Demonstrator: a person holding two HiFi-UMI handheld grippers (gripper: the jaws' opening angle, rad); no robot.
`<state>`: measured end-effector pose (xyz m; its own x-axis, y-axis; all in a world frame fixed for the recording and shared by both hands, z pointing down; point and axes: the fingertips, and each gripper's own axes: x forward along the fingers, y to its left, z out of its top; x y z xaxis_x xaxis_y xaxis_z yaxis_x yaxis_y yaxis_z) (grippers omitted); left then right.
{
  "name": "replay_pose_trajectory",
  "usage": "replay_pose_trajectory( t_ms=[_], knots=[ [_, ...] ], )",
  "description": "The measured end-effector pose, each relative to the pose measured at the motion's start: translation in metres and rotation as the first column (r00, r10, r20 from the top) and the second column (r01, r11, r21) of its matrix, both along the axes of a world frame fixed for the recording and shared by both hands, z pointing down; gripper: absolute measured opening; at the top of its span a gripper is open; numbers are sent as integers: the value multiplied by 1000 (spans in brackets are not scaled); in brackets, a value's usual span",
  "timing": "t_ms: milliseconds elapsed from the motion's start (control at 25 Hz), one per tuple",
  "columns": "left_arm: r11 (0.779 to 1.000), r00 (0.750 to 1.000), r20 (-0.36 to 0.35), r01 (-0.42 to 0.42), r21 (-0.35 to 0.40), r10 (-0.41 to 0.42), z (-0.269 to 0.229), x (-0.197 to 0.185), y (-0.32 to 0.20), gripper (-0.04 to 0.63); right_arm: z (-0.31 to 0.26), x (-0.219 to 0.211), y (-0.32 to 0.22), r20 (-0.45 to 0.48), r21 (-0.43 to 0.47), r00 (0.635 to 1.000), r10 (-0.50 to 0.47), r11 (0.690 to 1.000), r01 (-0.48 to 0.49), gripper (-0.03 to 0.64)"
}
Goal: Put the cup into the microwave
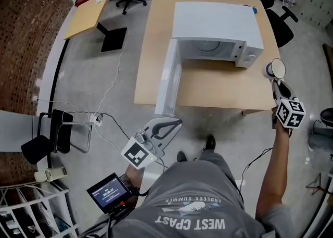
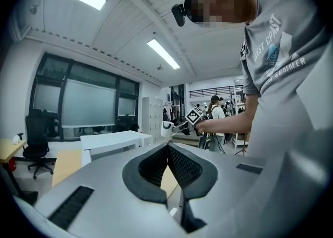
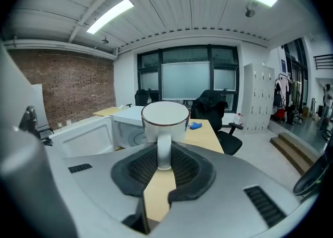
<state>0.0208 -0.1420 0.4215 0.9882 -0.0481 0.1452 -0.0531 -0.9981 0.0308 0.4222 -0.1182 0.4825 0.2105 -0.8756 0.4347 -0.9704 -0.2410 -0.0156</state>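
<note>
Right tongs clamped on the cup's handle, left tongs pressed together with nothing in them.

So the white cup sits upright in the air, just off the right edge of the wooden surface and to the right of the white microwave. The microwave's door is swung wide open toward the person. The left tongs hang low near the surface's front edge, just below the tip of that door.
</note>
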Motion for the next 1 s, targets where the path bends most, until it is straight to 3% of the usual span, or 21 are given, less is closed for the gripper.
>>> replay_pose_trajectory(
  t_ms=[280, 440, 560, 680, 1000],
  knots=[
    [999, 999, -35, -25, 34, 26, -11, -29, -8, 20, -47, -93, 26, -14, 26, 998, -66, 997, 66, 71],
    [996, 994, -98, 51, 69, -45, -27, -31, -37, 20, -66, -142, 38, -21, 34, 993, -115, 993, 116, 71],
    [983, 982, -120, 158, 93, -146, -31, -33, -58, 20, -74, -172, 49, -42, 16, 989, -141, 990, 142, 71],
    [964, 963, -131, 250, 95, -236, -29, -37, -75, 20, -81, -197, 56, -92, -17, 983, -160, 987, 159, 71],
    [973, 966, -163, 217, 81, -202, -26, -30, -55, 20, -104, -265, 75, -290, 47, 942, -172, 980, 194, 71]
  ],
)
